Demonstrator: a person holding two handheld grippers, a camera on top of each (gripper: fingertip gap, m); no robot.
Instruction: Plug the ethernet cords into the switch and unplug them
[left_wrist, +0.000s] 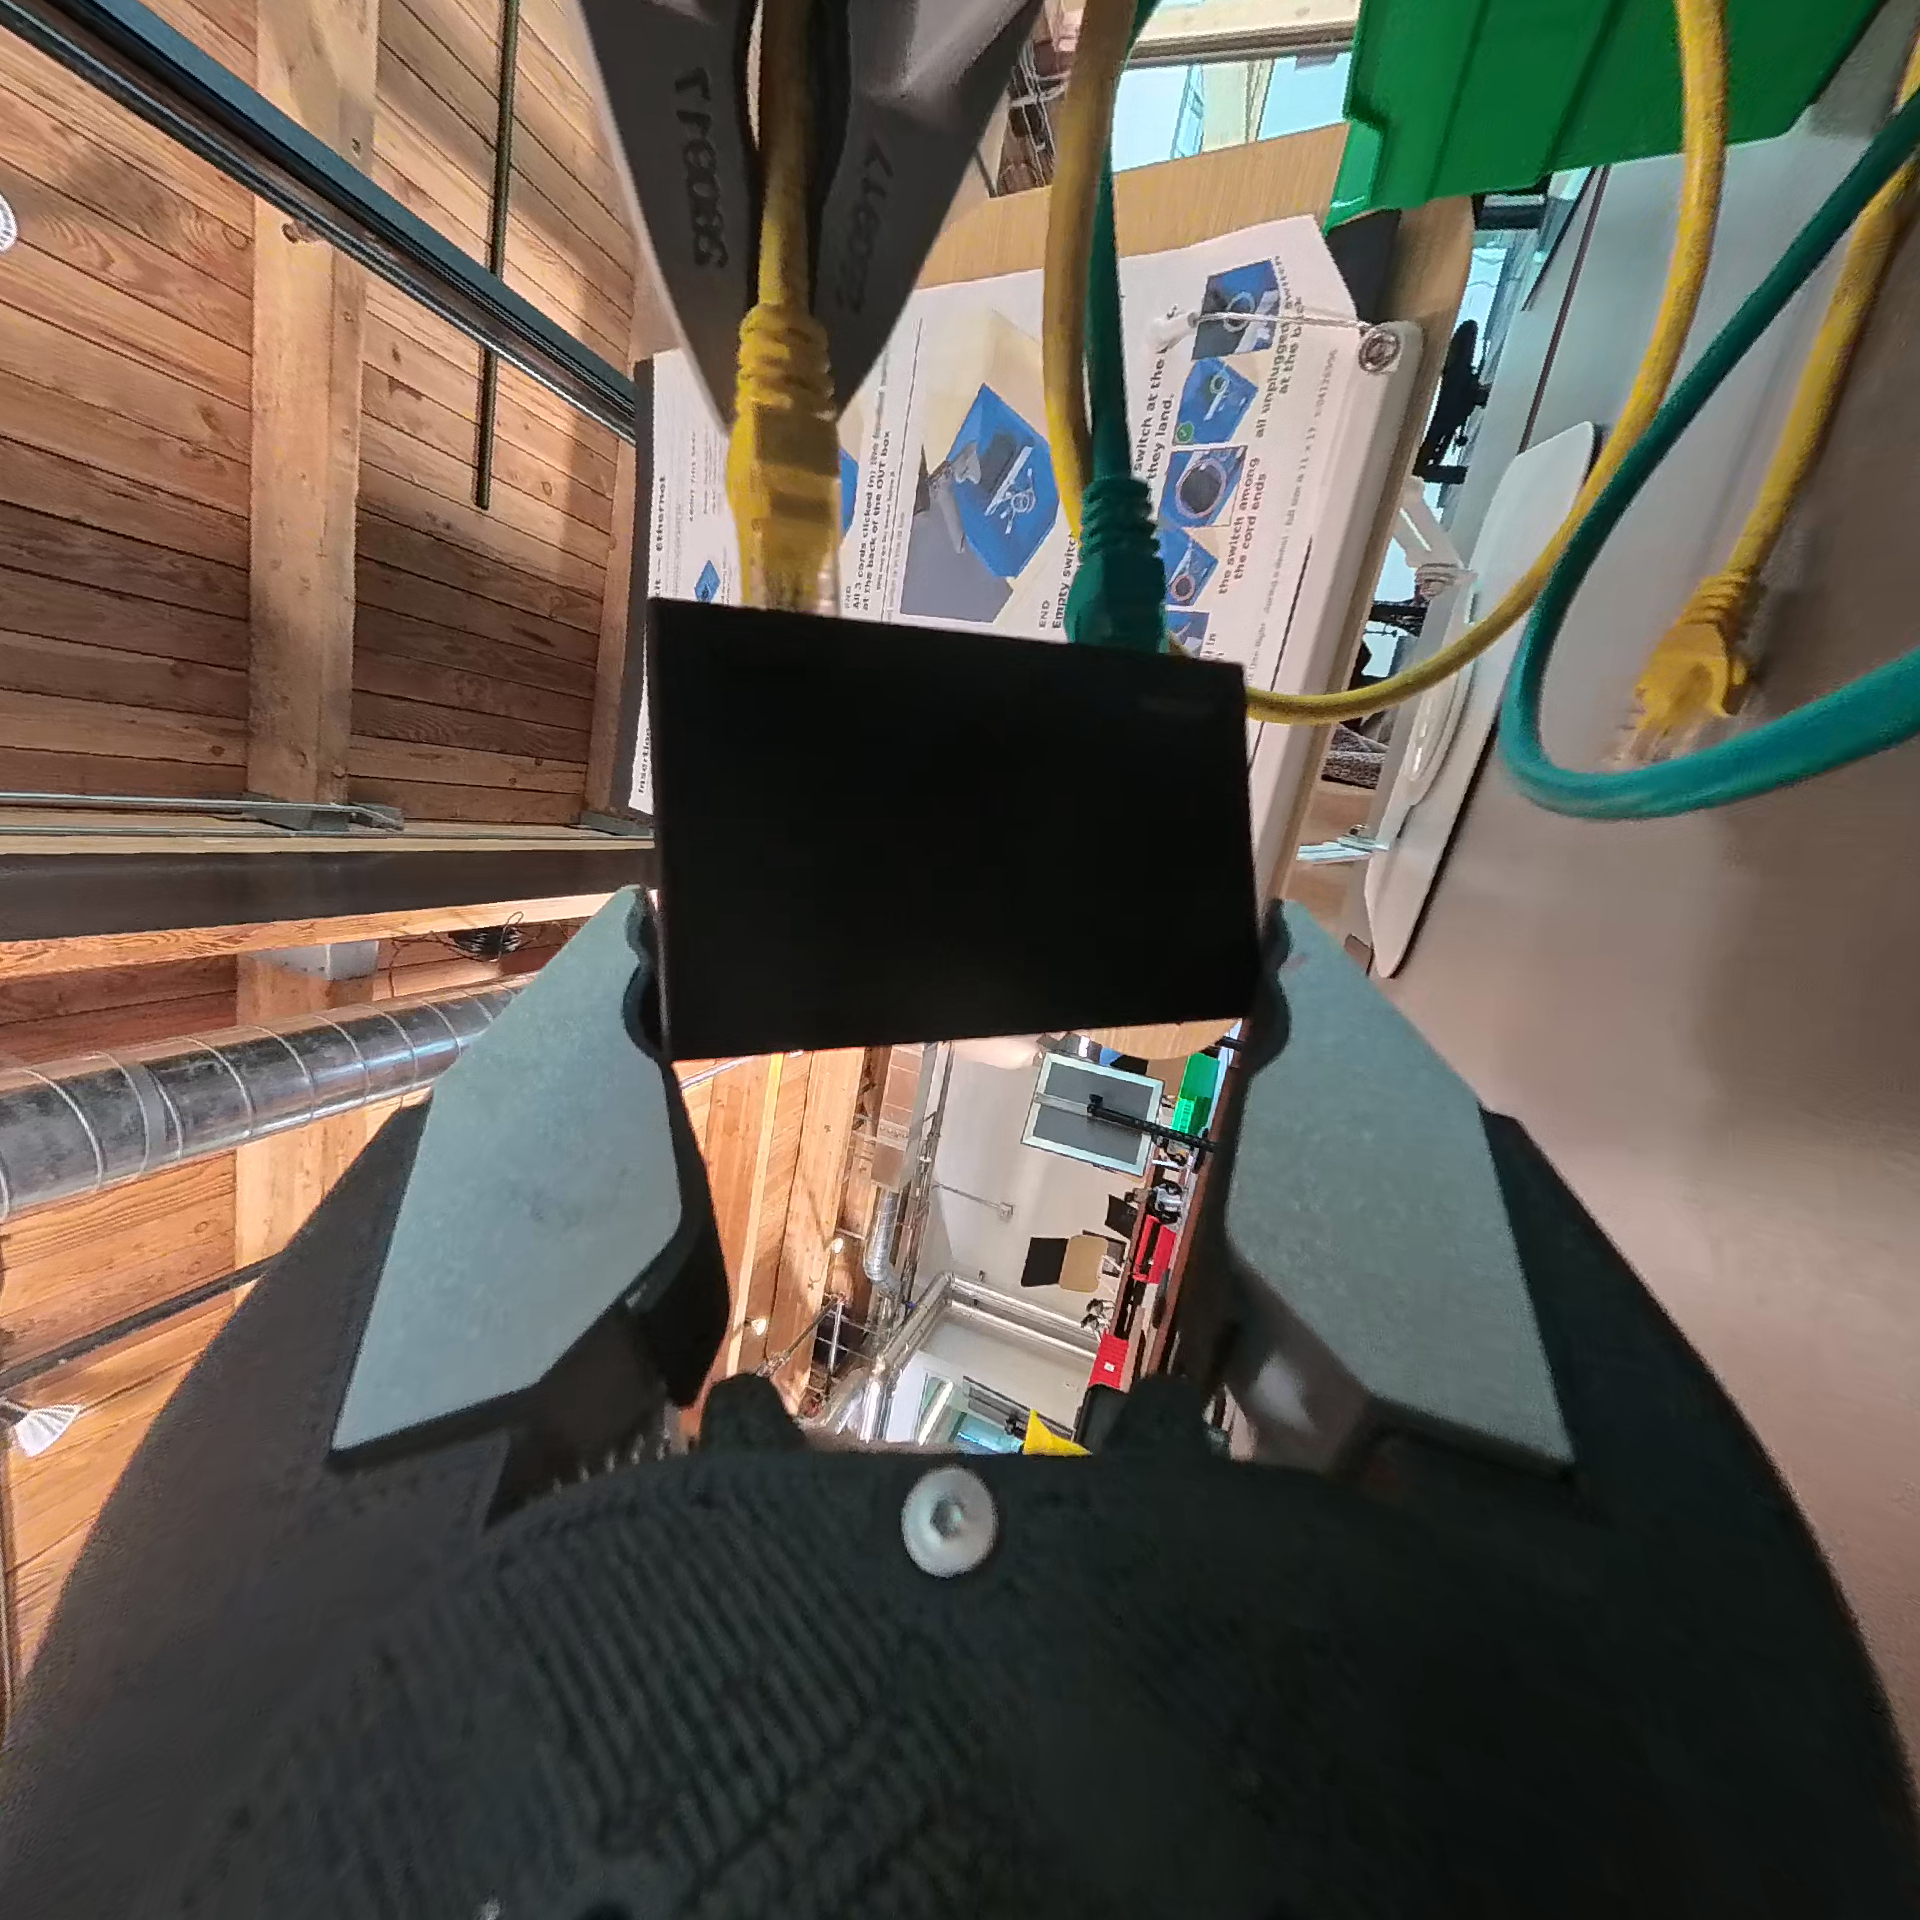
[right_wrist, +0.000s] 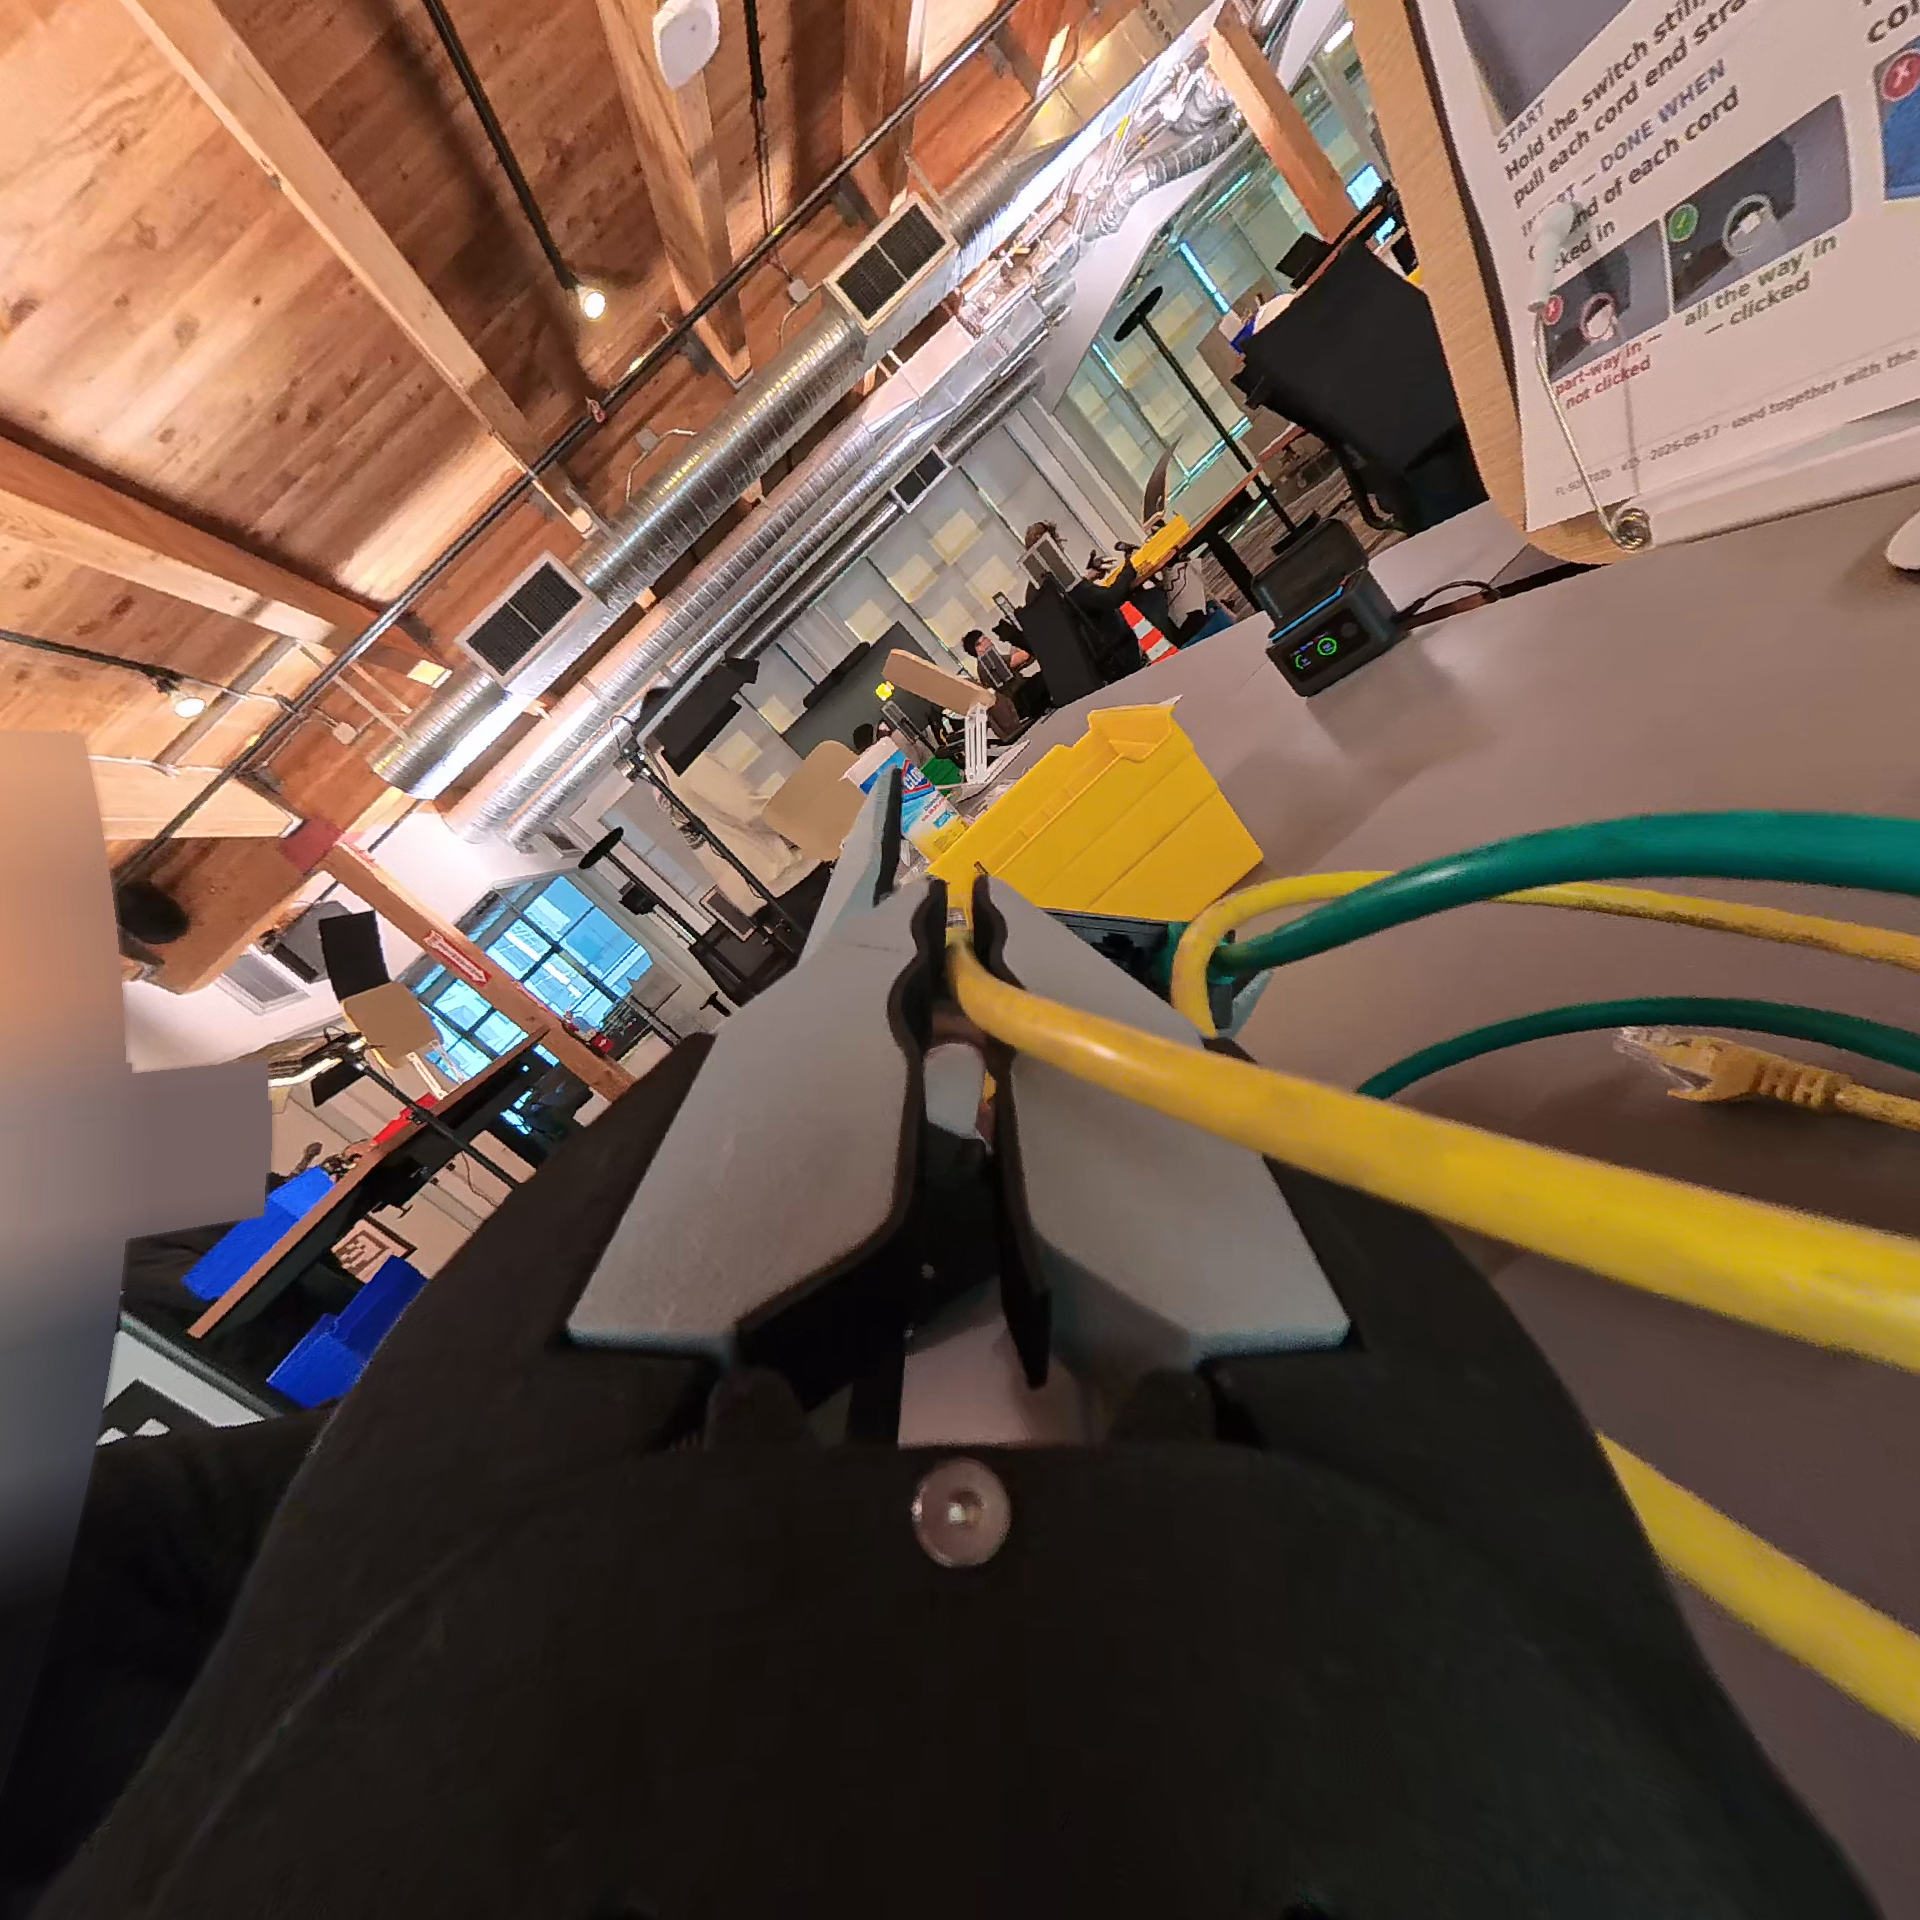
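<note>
I judge this to be mid-insertion, or possibly mid-removal, of a yellow cord at the switch; the frames alone don't settle which.

My left claw (left_wrist: 961, 956) is clamped on the switch (left_wrist: 951, 831), a flat black box held by its two side edges between the fingers, its port side facing away from the camera. A green plug (left_wrist: 1120, 561) sits at that far edge and looks seated. Beside it, the yellow plug (left_wrist: 781, 488) meets the same edge, its clear tip just at the rim; whether it has clicked home I cannot tell.

My right claw (right_wrist: 961, 909) is closed on the yellow cord (right_wrist: 1351, 1143) just behind that plug, the fingers pinched together with the cable trailing back past the camera. In the left wrist view it comes in from above, directly opposite the switch.

A second yellow plug (left_wrist: 1704, 655) lies loose on the table (left_wrist: 1662, 1143), well apart from the switch, inside a loop of the green cord (right_wrist: 1558, 842).

The next move calls for the left claw to keep the switch steady while the right drives straight along the port axis, without twisting the plug.
</note>
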